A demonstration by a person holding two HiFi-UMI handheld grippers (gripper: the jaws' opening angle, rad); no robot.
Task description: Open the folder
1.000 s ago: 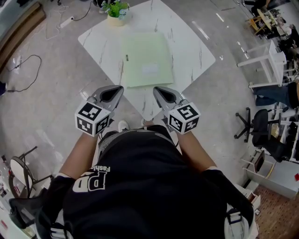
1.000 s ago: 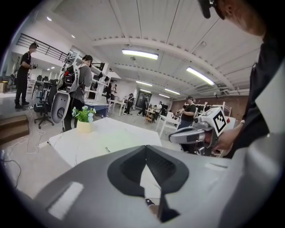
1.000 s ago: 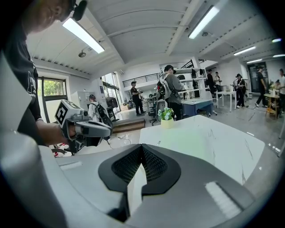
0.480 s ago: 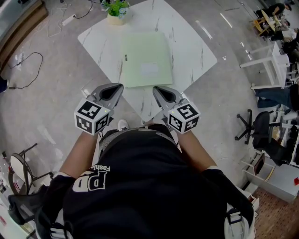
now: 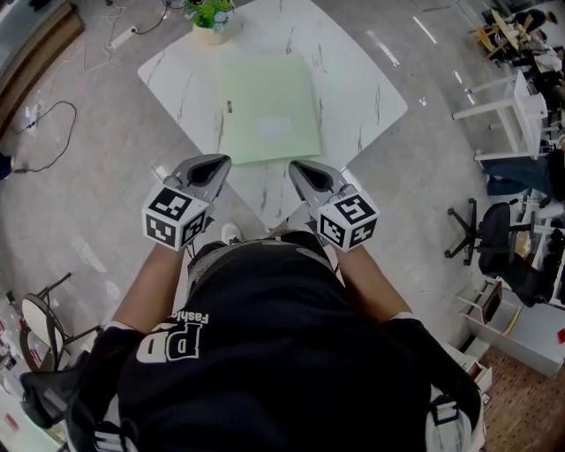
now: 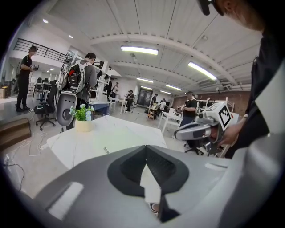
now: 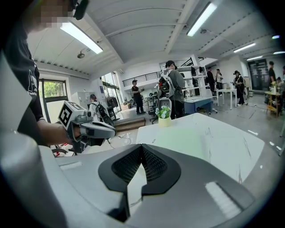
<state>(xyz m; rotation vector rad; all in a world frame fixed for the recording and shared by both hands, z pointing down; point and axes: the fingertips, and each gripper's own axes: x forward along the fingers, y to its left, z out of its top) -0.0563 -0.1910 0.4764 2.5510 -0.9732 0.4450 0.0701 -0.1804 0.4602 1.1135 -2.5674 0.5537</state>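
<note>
Folder: the pale green folder (image 5: 267, 110) lies flat and closed near the middle of the table; it sits at 12 o'clock from both grippers, well apart from them; nothing touches it
Folder edge: a small dark mark (image 5: 228, 107) sits at its 9 o'clock edge; too small to identify
Table: white marble table (image 5: 371, 97), one corner pointing at the person
Potted plant: the potted plant (image 5: 209, 19) stands at 11 o'clock of the folder, apart from it
Left gripper: the left gripper (image 5: 222, 163) has its jaws pressed together, empty; it is at 7 o'clock of the folder, off the table
Right gripper: the right gripper (image 5: 296, 165) is likewise closed on nothing, at 5 o'clock
Step in hand: the reach, by my reading; cover not yet lifted
Doing it well: part one gripper's jaws before arriving; come in low at the free edge; catch the top cover only; pin the back sheet with the other gripper; swing the cover over, clear of the plant
</note>
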